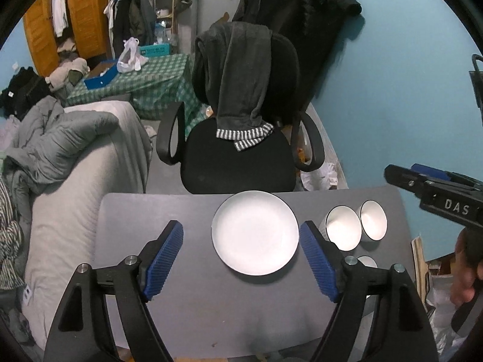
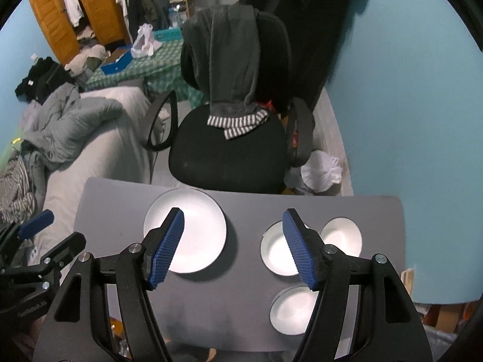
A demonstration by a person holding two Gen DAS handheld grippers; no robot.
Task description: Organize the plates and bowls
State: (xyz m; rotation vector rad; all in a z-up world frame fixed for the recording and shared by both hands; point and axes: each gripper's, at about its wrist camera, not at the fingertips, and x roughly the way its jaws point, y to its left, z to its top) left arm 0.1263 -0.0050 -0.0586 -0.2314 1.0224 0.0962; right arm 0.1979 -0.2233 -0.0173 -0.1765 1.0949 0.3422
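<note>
- both pairs of tongs hang above the grey tabletop (image 1: 145, 307) with nothing in them: the left tongs (image 1: 241, 259) stand wide open, their blue ribbed pads either side of the plate as the left wrist view sees it but clear of it, and the right tongs (image 2: 232, 249) are likewise open and empty.
- judged from the layout, the task is between steps; the dishes lie sorted by kind, and either a fresh pick or a finish looks likely.
- the round white flat plate (image 1: 255, 231) lies alone on the middle-left of the tabletop, bare.
- three small white dark-rimmed bowls sit grouped to its right: a middle bowl (image 2: 276, 250), a far right bowl (image 2: 344, 236) just beside it, and a near bowl (image 2: 291, 309) closest to the person. all look empty.
- any next grasp calls for lowering onto a rim, one pad inside, one outside.
</note>
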